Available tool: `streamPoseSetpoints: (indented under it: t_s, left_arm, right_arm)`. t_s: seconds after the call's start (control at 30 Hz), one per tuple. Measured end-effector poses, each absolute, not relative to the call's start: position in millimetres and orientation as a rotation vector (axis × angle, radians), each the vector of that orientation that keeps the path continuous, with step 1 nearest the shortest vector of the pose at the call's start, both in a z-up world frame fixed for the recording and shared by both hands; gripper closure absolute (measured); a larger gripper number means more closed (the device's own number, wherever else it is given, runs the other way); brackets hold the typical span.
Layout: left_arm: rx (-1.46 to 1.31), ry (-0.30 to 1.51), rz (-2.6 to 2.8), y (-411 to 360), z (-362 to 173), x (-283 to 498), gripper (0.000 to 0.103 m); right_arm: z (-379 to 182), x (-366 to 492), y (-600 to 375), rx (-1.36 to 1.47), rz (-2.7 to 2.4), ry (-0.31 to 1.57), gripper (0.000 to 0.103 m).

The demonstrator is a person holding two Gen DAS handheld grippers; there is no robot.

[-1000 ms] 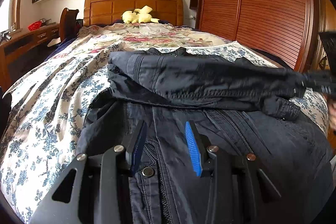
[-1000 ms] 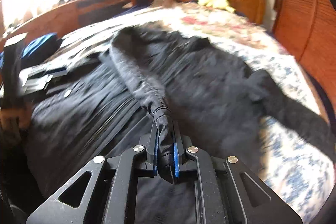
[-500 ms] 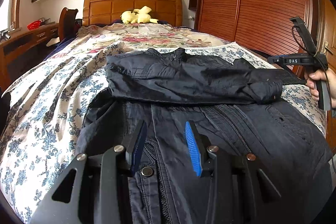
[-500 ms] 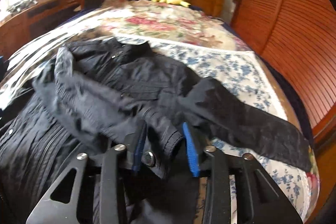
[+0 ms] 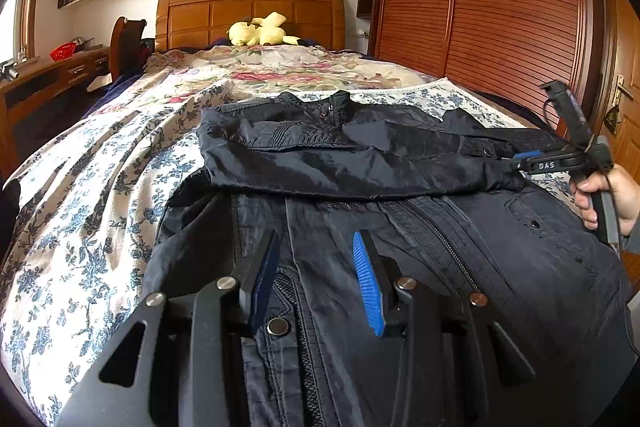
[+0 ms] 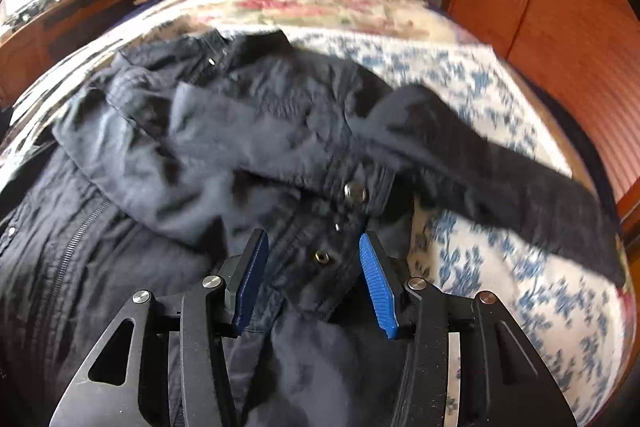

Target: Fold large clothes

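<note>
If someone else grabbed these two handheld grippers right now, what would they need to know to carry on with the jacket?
Left gripper: open, empty, over the jacket's lower front by the zipper.
Right gripper: open, empty, at the cuff of the sleeve.
The jacket lies front up on the bed.
Done: one sleeve lies folded across the chest.
Left: the other sleeve lies out over the bedspread; fold it in, then fold the body.

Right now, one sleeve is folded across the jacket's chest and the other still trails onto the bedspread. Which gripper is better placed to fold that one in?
Probably the right gripper: open, beside the trailing sleeve. The left gripper, also open, hovers over the jacket hem, farther away.
</note>
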State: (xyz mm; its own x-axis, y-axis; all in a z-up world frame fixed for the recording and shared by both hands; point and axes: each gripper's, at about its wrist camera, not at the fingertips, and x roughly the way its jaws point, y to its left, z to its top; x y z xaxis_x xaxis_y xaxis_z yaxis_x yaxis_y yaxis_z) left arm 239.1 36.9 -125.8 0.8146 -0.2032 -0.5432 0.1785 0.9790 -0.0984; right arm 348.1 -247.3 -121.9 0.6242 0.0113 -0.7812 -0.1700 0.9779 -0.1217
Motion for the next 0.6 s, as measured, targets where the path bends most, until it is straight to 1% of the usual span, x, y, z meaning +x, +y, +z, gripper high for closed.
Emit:
streamPoseSetpoints:
  t_s: [0.1,0.13,0.17,0.23,0.4,0.43,0.47,0.5,0.53,0.57,0.6]
  left_arm:
    - [-0.038,0.583,-0.204,35.7,-125.3,238.9,0.066]
    - [-0.041,0.583,-0.203,36.3,-125.4,238.5,0.066]
    - [-0.040,0.583,-0.203,35.7,-125.2,238.7,0.066]
    - [-0.039,0.583,-0.204,35.4,-125.0,238.0,0.066]
    - [-0.037,0.579,-0.206,35.3,-124.3,237.2,0.066]
    - [-0.037,0.578,-0.207,35.7,-124.3,236.8,0.066]
    - [-0.039,0.578,-0.208,36.0,-124.2,236.8,0.066]
    - [-0.039,0.579,-0.207,36.3,-124.2,236.9,0.066]
    - [-0.037,0.578,-0.207,35.8,-124.2,236.7,0.066]
    - [-0.036,0.578,-0.208,35.8,-124.1,236.7,0.066]
    - [-0.033,0.578,-0.208,35.9,-123.7,236.3,0.066]
  right_arm:
    - [-132.9,352.9,-254.8,-0.159,0.093,0.924,0.054]
    - [-136.6,354.8,-257.4,-0.145,0.093,0.941,0.052]
    - [-140.6,356.1,-259.6,-0.132,0.093,0.962,0.046]
    - [-149.5,358.9,-262.5,-0.121,0.090,1.003,0.043]
    - [-149.1,356.9,-266.8,-0.070,0.118,1.015,0.043]
    - [-149.0,356.3,-266.1,-0.071,0.126,1.016,0.047]
    - [-149.0,353.4,-263.2,-0.082,0.143,1.019,0.055]
    - [-149.1,351.4,-260.4,-0.093,0.156,1.022,0.059]
    - [-149.1,350.8,-258.4,-0.101,0.165,1.025,0.066]
    - [-149.5,350.3,-255.3,-0.102,0.179,1.029,0.079]
    - [-149.2,349.5,-251.7,-0.100,0.198,1.036,0.084]
